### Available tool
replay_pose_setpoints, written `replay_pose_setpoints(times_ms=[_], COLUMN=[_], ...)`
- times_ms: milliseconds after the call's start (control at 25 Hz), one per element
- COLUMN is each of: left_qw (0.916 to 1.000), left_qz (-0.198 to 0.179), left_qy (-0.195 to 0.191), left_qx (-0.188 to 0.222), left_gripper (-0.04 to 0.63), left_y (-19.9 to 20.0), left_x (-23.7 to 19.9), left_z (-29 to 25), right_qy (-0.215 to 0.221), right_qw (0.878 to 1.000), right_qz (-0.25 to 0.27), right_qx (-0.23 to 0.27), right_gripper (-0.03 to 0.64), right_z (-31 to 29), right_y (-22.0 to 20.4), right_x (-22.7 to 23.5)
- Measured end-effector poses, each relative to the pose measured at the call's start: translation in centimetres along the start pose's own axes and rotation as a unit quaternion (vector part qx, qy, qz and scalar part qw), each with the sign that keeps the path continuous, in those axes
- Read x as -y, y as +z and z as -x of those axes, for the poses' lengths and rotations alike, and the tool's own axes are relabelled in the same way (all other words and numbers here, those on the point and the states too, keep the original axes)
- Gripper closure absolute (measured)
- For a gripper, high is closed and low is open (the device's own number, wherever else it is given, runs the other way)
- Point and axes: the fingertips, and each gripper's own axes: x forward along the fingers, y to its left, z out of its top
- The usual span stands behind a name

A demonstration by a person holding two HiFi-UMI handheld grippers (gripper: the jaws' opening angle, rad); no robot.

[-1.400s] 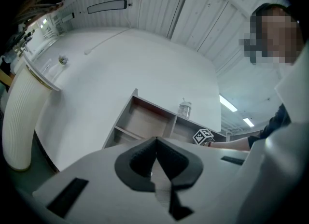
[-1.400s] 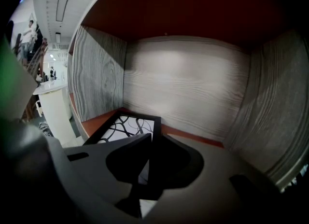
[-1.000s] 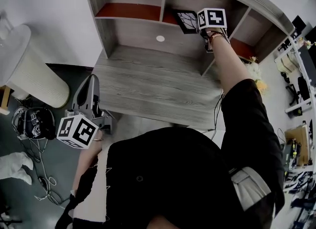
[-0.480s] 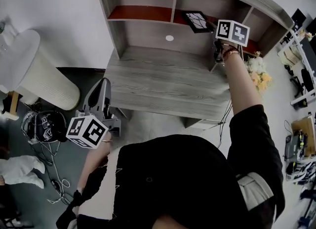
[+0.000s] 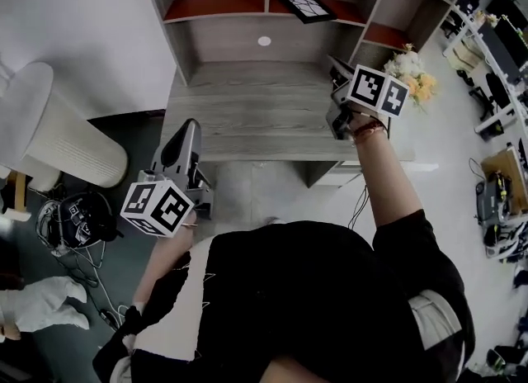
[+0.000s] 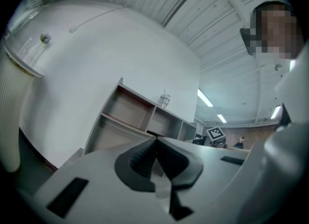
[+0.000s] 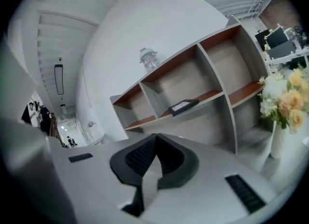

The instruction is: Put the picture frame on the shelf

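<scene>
The black picture frame (image 5: 306,6) lies flat on the red-brown shelf board (image 5: 216,5) of the grey wooden shelf unit; it also shows in the right gripper view as a dark flat frame (image 7: 183,106) on the middle board. My right gripper (image 5: 338,72) is pulled back over the desk's right part, apart from the frame, its jaws shut with nothing between them (image 7: 155,142). My left gripper (image 5: 189,125) hangs at the desk's front left edge, jaws shut and empty (image 6: 155,146).
The grey desk top (image 5: 247,117) lies below the shelves. A vase of flowers (image 5: 411,72) stands at the desk's right. A glass jar (image 7: 148,58) sits on top of the unit. A white ribbed bin (image 5: 49,130) stands left, with cables and headphones (image 5: 78,216) on the floor.
My right gripper has let go of the frame, which stays on the shelf board, and drawn back toward me over the desk. The left gripper has hardly moved.
</scene>
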Motion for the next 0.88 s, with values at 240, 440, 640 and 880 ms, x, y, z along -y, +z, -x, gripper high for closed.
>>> replay_pose_setpoints(times_ms=[240, 440, 640, 880], left_qw=[0.9990, 0.9971, 0.9955, 0.9948], left_qz=[-0.020, -0.033, -0.046, -0.043], left_qy=[-0.021, -0.044, -0.059, -0.066], left_qx=[-0.032, -0.053, -0.059, -0.065], left_gripper=[0.584, 0.584, 0.584, 0.584], left_y=[-1.7, -3.0, -3.7, -4.6], left_x=[2.0, 3.8, 5.3, 6.6], left_z=[1.5, 3.1, 4.6, 6.0], right_qy=[0.023, 0.027, 0.035, 0.028], right_qw=[1.000, 0.998, 0.994, 0.988], right_qz=[0.014, 0.045, 0.091, 0.135], right_qx=[0.001, 0.026, 0.051, 0.062], right_gripper=[0.614, 0.614, 0.614, 0.614], right_z=[5.1, 8.9, 11.6, 13.5], right_y=[-4.9, -6.9, -7.8, -8.8], right_x=[-4.7, -8.5, -12.2, -14.9])
